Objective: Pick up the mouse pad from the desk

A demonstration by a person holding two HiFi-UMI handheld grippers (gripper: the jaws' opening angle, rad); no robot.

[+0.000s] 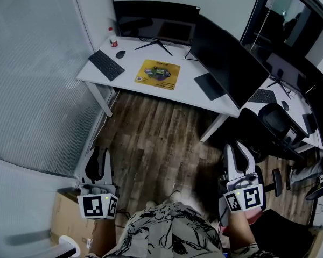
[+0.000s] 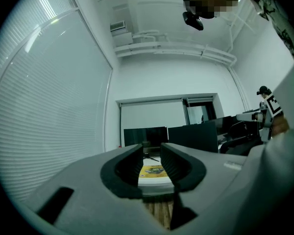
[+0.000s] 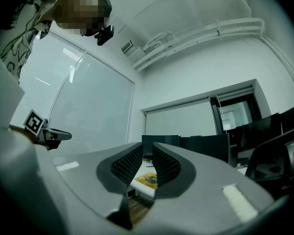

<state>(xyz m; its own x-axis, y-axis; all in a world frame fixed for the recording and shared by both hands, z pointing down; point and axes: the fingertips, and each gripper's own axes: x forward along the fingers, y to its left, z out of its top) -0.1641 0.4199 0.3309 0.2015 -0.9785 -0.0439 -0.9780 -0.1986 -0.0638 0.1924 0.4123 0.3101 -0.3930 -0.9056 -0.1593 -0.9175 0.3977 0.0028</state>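
Observation:
The yellow mouse pad [image 1: 158, 74] lies flat on the white desk [image 1: 189, 93], far ahead of me across the wood floor. Both grippers hang low by my body, well short of the desk. My left gripper [image 1: 98, 153] points toward the desk with a small gap between its jaws and nothing in it. In the left gripper view, the mouse pad [image 2: 153, 170] shows through the left gripper [image 2: 151, 153]. My right gripper [image 1: 238, 148] stands a narrow slit apart, also empty. The right gripper view shows the pad [image 3: 148, 178] beyond the right gripper [image 3: 147, 155].
A black keyboard [image 1: 106, 64] and mouse [image 1: 120, 54] sit left of the pad, a monitor [image 1: 156, 23] behind it, a second monitor [image 1: 229, 61] to its right. A black office chair [image 1: 274, 122] stands right. A blind-covered glass wall runs along the left. A cardboard box [image 1: 64, 219] is beside my left leg.

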